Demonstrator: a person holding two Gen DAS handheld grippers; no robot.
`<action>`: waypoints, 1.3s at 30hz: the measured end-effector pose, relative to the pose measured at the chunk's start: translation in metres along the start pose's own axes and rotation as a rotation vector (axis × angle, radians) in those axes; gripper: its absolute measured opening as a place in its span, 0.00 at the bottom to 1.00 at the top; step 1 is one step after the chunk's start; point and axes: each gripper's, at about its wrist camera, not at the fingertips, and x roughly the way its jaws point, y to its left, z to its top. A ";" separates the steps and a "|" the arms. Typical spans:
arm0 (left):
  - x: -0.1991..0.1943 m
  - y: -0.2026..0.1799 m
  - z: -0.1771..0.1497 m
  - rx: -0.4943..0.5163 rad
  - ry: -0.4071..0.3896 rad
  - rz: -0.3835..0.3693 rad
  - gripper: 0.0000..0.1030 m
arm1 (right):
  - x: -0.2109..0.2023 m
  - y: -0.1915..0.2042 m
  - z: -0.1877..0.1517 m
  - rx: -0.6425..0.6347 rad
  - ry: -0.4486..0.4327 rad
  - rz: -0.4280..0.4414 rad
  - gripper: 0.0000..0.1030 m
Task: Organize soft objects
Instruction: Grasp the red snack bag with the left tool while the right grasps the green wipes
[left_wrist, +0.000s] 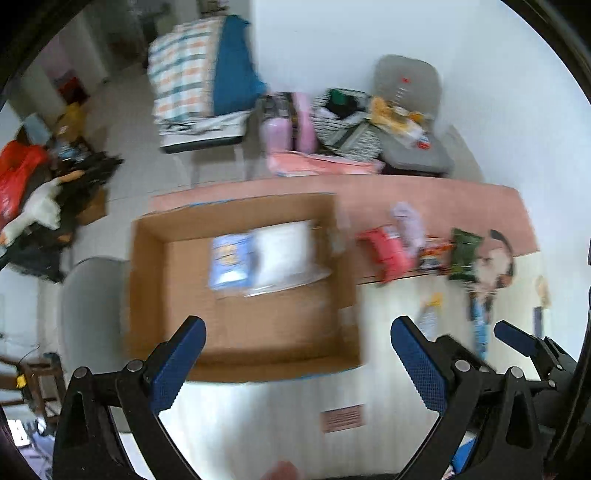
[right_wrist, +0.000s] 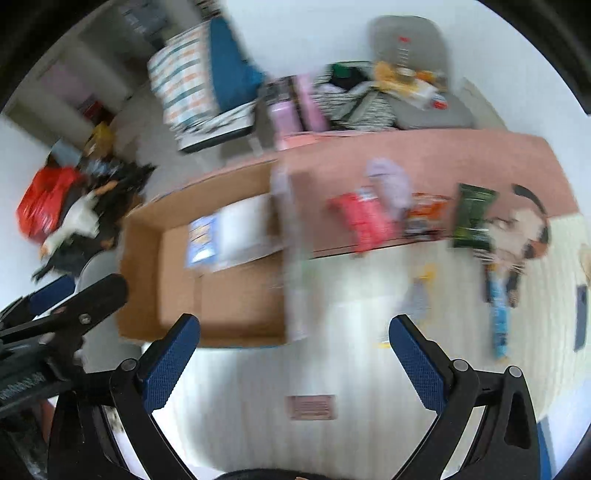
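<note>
1. While both tools hang above the table with nothing held, your left gripper (left_wrist: 297, 354) and right gripper (right_wrist: 293, 350) each stand with jaws spread wide.
2. Ahead of the left gripper sits the cardboard box (left_wrist: 243, 332), open-topped, with a blue packet (left_wrist: 231, 262) and a white packet (left_wrist: 286, 251) lying flat inside.
3. Ahead and right of the right gripper, the loose pouches lie in a row near the pink cloth's (right_wrist: 424, 155) edge: red packet (right_wrist: 364, 218), pale lilac pouch (right_wrist: 391, 184), orange packet (right_wrist: 424, 216), green packet (right_wrist: 472, 216).
4. These look light, crinkly and probably slippery; pinch a sealed end seam rather than the puffed middle, which would likely squash or slide out.
5. Mind the box's near wall when you carry across: lift over it rather than nudging it.
6. Open tabletop lies just below both grippers, giving room to swing; motion blur hides finer detail.
</note>
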 end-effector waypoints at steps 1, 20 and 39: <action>0.008 -0.015 0.009 0.012 0.015 -0.003 1.00 | 0.000 -0.019 0.010 0.026 -0.008 -0.025 1.00; 0.315 -0.131 0.115 -0.100 0.605 -0.019 0.97 | 0.177 -0.265 0.144 0.335 0.260 -0.107 0.84; 0.334 -0.167 0.078 -0.019 0.567 0.089 0.46 | 0.258 -0.272 0.142 0.339 0.385 -0.177 0.65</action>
